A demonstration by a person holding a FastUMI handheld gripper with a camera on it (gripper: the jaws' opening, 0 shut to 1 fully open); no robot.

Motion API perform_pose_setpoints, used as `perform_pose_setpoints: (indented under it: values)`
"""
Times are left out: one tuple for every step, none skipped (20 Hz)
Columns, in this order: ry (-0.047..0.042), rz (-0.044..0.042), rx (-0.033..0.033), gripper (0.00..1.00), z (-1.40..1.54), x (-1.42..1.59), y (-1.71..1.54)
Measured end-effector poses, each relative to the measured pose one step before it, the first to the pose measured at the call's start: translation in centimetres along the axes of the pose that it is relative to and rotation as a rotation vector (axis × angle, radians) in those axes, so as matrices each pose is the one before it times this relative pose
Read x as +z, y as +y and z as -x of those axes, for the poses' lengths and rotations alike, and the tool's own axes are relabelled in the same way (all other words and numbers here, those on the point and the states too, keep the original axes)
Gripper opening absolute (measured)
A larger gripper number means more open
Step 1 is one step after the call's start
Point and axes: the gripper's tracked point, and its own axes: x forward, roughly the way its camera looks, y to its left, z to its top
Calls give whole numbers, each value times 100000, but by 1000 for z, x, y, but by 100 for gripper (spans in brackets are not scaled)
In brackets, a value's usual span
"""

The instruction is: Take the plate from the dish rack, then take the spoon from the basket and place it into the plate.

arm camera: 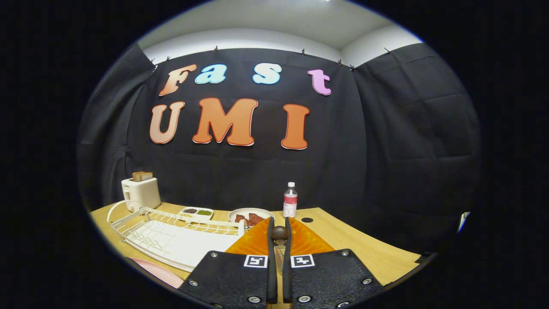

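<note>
Spoon handle of brown wood with a rounded dark knob (pixel 279 234) stands clamped between the two black fingers (pixel 270 240) of the gripper (pixel 279 227), which are clenched on it from both sides above an orange ribbed translucent basket (pixel 309 242) near the wooden desk's (pixel 364 249) front edge. Just left of the basket lies the white wire dish rack (pixel 171 236), with a pink plate (pixel 161 270) at the desk's front left edge. Along the back edge sit a white toaster (pixel 141 193), a white two-part dish (pixel 196 212), a white plate of food (pixel 251 214) and a clear bottle (pixel 290 200).

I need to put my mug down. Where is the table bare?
Bare wood lies right of the orange plate and bottle. Left is crowded: dish rack, toaster, snack tray, food bowl. The tool is shut on the spoon.
</note>
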Motion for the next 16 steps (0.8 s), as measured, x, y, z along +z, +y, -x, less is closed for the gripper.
perform_pose_setpoints:
  values:
    - [-417,95,1547,5,786,385,732]
    - [-532,13,1430,5,727,271,757]
    - [-278,65,1690,5,672,198,819]
    - [-75,-108,1783,5,752,143,905]
    - [-26,-491,1857,5,567,101,1046]
    - [472,-675,1954,5,637,-89,1053]
    - [435,-529,2124,5,618,-157,1161]
    - [489,-251,1881,5,521,-304,1082]
    - [487,-64,1561,5,403,-349,956]
    - [466,-555,1507,5,421,-360,920]
    - [624,-816,1926,5,451,-285,1158]
    - [769,-852,1985,5,457,-471,1126]
    - [1030,-363,1715,5,339,-547,994]
    - [849,-81,1517,5,320,-555,921]
    - [880,-328,1499,5,140,-513,869]
    - [882,-587,1327,5,143,-568,779]
